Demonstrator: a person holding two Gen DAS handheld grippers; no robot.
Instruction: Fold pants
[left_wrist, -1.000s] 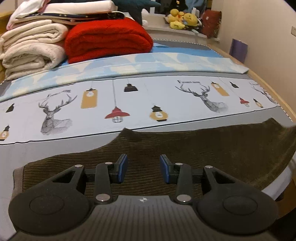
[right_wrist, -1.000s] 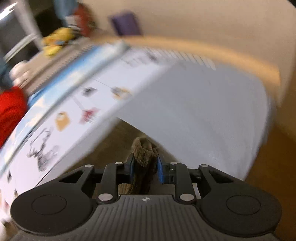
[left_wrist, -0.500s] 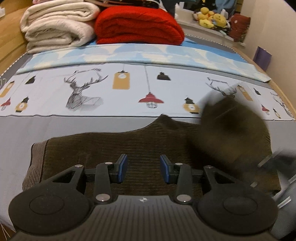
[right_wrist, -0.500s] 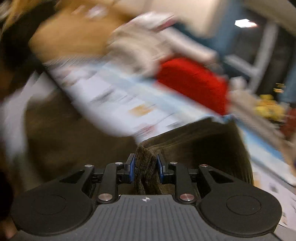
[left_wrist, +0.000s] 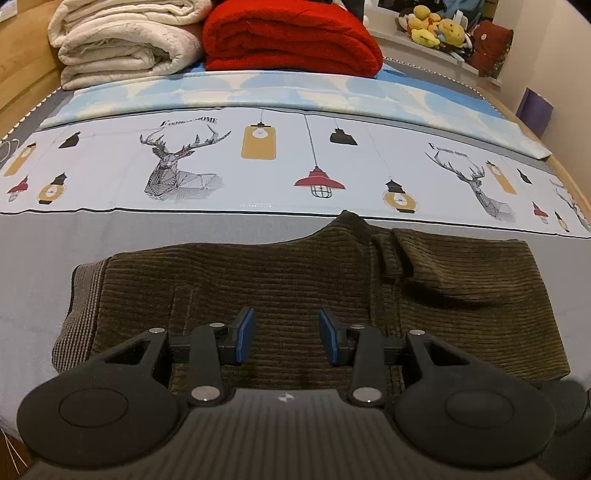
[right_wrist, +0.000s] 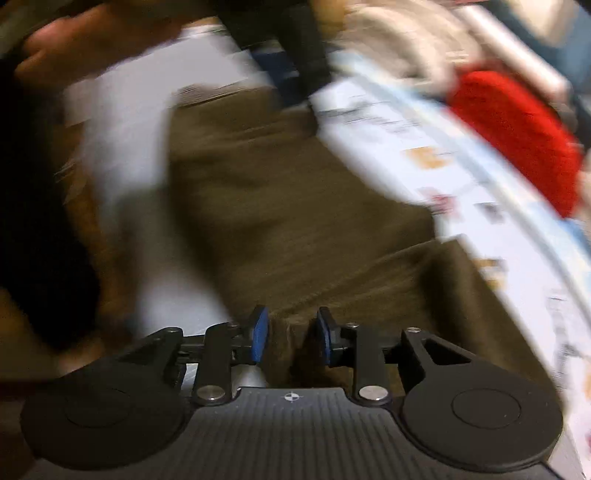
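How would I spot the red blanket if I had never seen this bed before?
Look to the far end of the bed, past the sheet printed with deer and lamps. Two folded piles sit side by side there, and the red blanket is the one on the right. Its neighbour, the cream blanket, is pale and fluffy, so the bright red colour gives it away.

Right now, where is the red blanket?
In the left wrist view, the red blanket lies folded at the far end of the bed, right of the cream blankets, left of the stuffed toys.
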